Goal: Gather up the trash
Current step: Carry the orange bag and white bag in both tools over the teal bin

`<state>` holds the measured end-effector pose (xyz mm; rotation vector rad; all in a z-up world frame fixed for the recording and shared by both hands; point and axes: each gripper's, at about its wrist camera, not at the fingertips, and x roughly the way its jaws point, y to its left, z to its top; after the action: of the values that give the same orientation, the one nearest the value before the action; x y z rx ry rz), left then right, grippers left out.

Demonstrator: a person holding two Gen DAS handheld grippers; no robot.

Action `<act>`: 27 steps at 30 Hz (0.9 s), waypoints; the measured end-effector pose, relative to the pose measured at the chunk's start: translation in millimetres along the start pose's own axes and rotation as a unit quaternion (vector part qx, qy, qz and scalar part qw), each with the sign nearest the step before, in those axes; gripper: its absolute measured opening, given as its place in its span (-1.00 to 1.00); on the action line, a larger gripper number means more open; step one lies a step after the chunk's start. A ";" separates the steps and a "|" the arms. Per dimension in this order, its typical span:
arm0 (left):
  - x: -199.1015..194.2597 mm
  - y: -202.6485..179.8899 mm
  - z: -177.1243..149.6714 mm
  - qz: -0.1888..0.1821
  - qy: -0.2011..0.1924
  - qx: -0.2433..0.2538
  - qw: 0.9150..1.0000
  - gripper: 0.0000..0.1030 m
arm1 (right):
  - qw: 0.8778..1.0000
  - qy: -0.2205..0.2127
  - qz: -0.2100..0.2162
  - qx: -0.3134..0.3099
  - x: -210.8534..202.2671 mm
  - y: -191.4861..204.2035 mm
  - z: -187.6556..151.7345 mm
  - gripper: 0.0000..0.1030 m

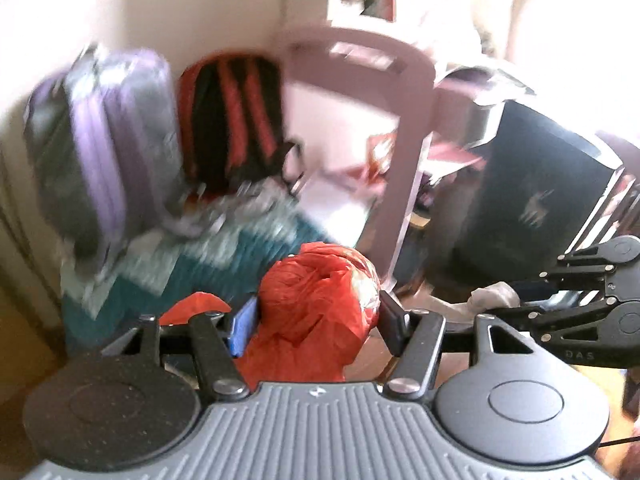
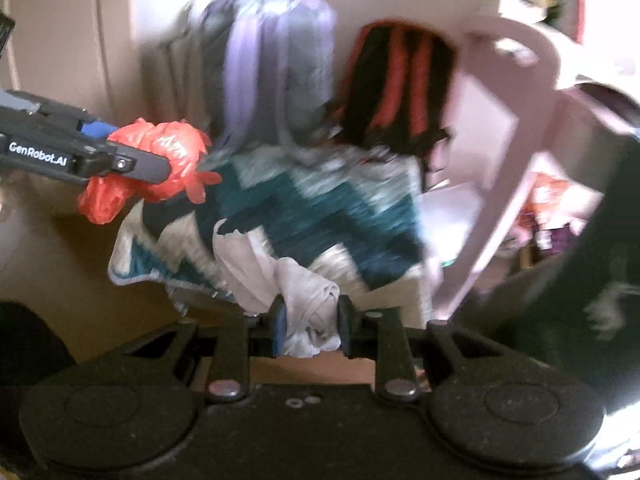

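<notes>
There are two grippers and two pieces of trash. The left gripper (image 1: 318, 318) squeezes one red plastic bag (image 1: 320, 312), all crumpled into a ball, so its jaws stand partly apart with the pads pressed on the bag. The right gripper (image 2: 310, 322) pinches one white crumpled wad (image 2: 300, 300), soft and wrinkly like tissue or thin plastic, and its jaws are close together around it. Each gripper shows in the other's camera, side by side and up off the floor.

Behind them is a messy room corner, and the pictures are blurry. There is one purple and grey suitcase (image 1: 108, 140) standing by a pale wall (image 1: 192, 4). Next to it sits one black backpack with red stripes (image 1: 236, 120). One knitted blanket (image 2: 312, 220), teal and white in zigzags, lies bunched in front of them. One pink plastic chair (image 1: 408, 128) stands to the right, and one dark bag with a little white deer on it (image 1: 536, 188) is beside that. The floor (image 2: 132, 300) looks brown.
</notes>
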<state>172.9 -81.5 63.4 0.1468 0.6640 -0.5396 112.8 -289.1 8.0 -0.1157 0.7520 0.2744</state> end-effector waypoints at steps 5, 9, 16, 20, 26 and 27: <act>-19.3 -60.0 49.1 -0.032 -0.044 0.018 0.998 0.19 | 0.997 -0.048 -0.052 0.015 -60.5 -47.7 4.2 -0.53; -27.5 -108.3 88.4 -0.053 -0.075 0.034 0.995 0.19 | 0.991 -0.082 -0.099 0.034 -101.2 -87.3 9.4 -0.53; -18.3 -179.4 148.8 -0.085 -0.103 0.062 0.989 0.19 | 0.971 -0.126 -0.187 0.073 -155.8 -156.2 20.2 -0.53; 1.8 -213.5 181.6 -0.114 -0.104 0.059 0.986 0.19 | 0.959 -0.132 -0.233 0.090 -167.6 -191.8 23.0 -0.53; 38.0 -256.7 215.0 -0.136 -0.102 0.066 0.983 0.19 | 0.947 -0.119 -0.278 0.112 -166.3 -238.1 22.1 -0.52; 46.9 -264.1 220.0 -0.140 -0.101 0.066 0.983 0.19 | 0.946 -0.115 -0.283 0.113 -163.8 -242.6 21.8 -0.52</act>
<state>186.6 -392.3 216.9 0.1211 0.4515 -0.8585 82.5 -550.6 137.8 -0.0769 0.4863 -0.3425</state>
